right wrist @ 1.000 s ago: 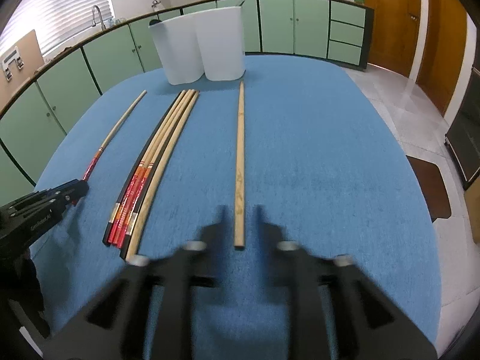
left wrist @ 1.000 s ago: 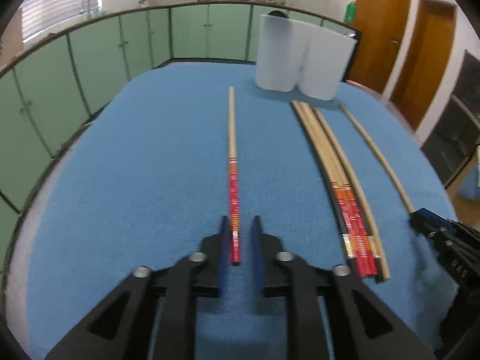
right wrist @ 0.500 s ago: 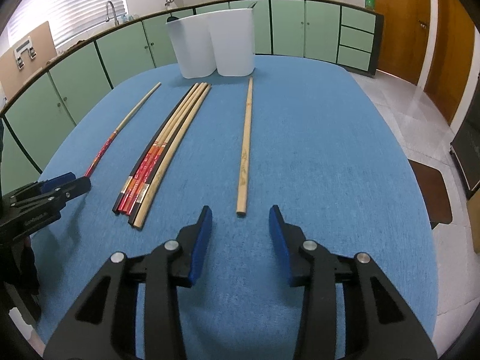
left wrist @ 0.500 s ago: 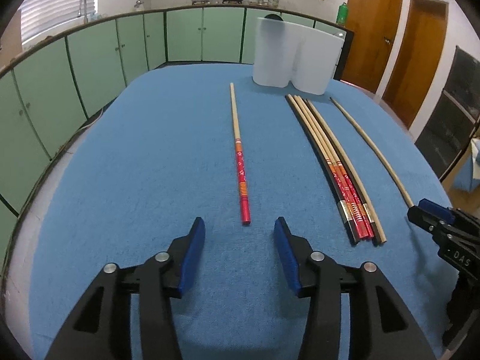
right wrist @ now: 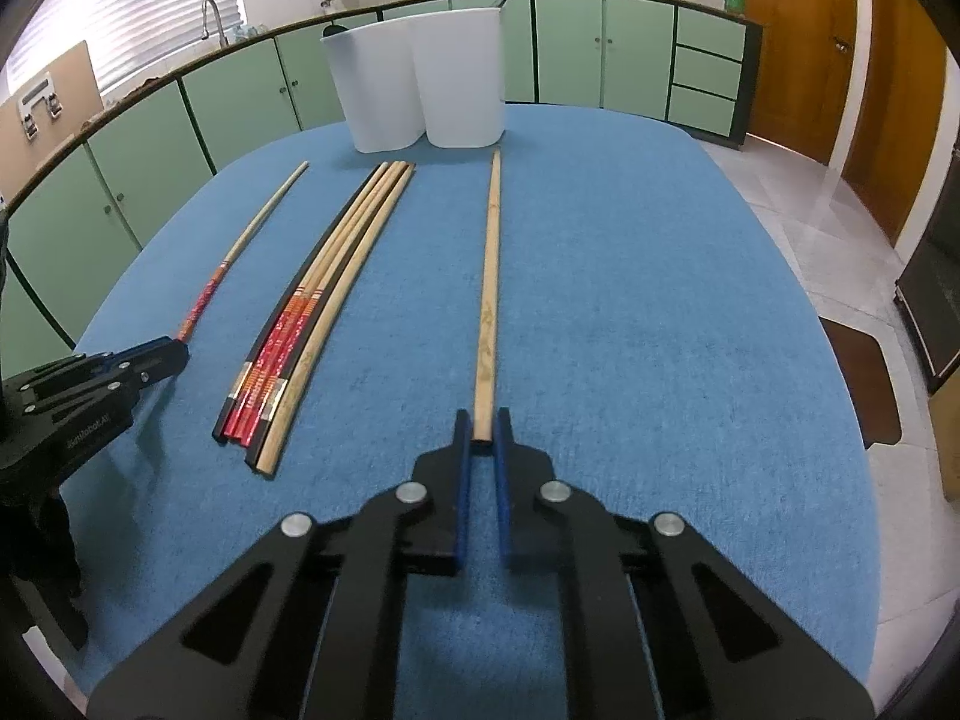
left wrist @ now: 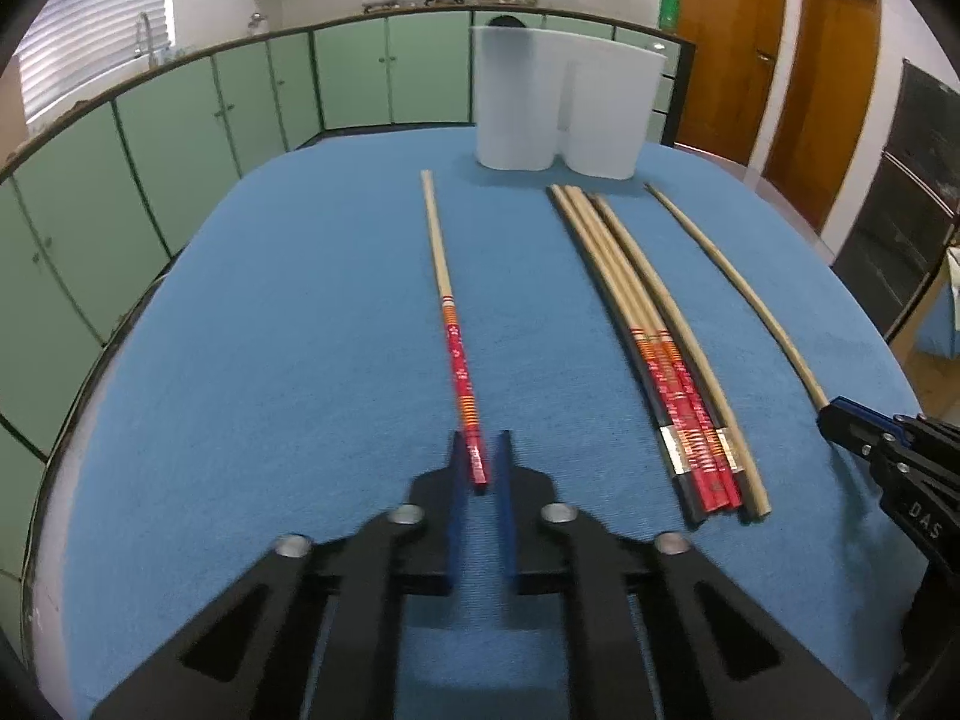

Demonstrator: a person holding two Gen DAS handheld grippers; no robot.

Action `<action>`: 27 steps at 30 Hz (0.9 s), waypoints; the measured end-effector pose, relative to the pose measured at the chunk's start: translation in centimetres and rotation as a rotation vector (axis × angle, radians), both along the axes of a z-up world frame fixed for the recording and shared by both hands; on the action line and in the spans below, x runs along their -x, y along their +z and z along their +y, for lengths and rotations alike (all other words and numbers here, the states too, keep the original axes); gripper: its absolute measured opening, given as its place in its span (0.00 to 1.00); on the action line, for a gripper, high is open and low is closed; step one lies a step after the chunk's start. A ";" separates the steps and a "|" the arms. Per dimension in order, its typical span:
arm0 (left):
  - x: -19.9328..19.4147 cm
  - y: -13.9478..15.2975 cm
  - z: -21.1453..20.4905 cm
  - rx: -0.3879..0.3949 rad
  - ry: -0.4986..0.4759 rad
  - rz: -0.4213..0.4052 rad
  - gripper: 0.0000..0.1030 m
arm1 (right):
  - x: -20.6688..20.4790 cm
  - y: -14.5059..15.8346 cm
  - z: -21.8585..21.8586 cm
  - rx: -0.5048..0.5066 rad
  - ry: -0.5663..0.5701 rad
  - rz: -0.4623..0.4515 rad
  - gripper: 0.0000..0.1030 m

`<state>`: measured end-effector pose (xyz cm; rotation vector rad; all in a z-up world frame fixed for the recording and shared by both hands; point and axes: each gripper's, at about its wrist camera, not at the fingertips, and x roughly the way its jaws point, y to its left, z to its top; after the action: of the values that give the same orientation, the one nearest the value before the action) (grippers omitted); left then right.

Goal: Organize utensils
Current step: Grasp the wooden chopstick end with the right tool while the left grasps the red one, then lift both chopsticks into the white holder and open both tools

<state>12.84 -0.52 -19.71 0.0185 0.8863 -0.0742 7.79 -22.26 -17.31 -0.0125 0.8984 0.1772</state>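
Note:
A chopstick with a red patterned handle (left wrist: 459, 354) lies lengthwise on the blue tablecloth (left wrist: 270, 360). My left gripper (left wrist: 480, 441) is closing its jaws, and its blue pads pinch the red near end. In the right wrist view a plain wooden chopstick (right wrist: 489, 276) lies the same way. My right gripper (right wrist: 483, 420) is closing its jaws too, and its pads grip the near tip. Between the two lies a bundle of several chopsticks (left wrist: 660, 348), some red-handled, one black. Each gripper also shows at the edge of the other's view: the right gripper (left wrist: 840, 420) and the left gripper (right wrist: 174, 354).
Two white tall containers (left wrist: 558, 108) stand side by side at the far end of the table, just beyond the chopstick tips. Green cabinets (left wrist: 180, 132) ring the room. The tablecloth's rounded edge (right wrist: 852, 396) drops to a tiled floor on the right.
Half a second ago both grippers stood wide open, drawn back from the chopstick ends. Both have since moved forward and closed on the near ends. The chopsticks have not moved.

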 end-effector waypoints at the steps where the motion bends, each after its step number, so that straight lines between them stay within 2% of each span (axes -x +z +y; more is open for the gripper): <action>1: 0.0 0.0 -0.1 -0.002 0.000 0.000 0.06 | 0.0 0.0 0.0 0.001 0.000 -0.001 0.06; 6: 0.3 0.7 0.6 0.051 0.002 0.012 0.05 | 0.3 0.8 -0.2 -0.008 0.007 -0.029 0.06; 9: 0.9 1.8 0.7 0.055 -0.006 0.006 0.05 | 0.6 2.7 -0.3 0.001 0.023 -0.086 0.06; 13: 1.8 5.0 0.9 0.038 -0.031 -0.059 0.05 | 0.9 6.0 -0.8 -0.015 0.033 -0.167 0.06; 19: 2.4 10.9 1.4 0.038 -0.047 -0.209 0.05 | 0.4 11.5 -1.9 -0.069 0.045 -0.270 0.06; 23: 1.6 14.4 1.7 0.036 -0.061 -0.301 0.05 | -0.7 15.0 -2.7 -0.102 0.057 -0.314 0.06; 27: -0.6 17.8 2.0 0.076 -0.092 -0.360 0.05 | -2.7 18.2 -3.0 -0.140 0.083 -0.335 0.06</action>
<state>13.39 1.48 -1.91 0.0010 0.5218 -0.1845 10.51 -25.25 0.89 0.0498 0.5501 0.3057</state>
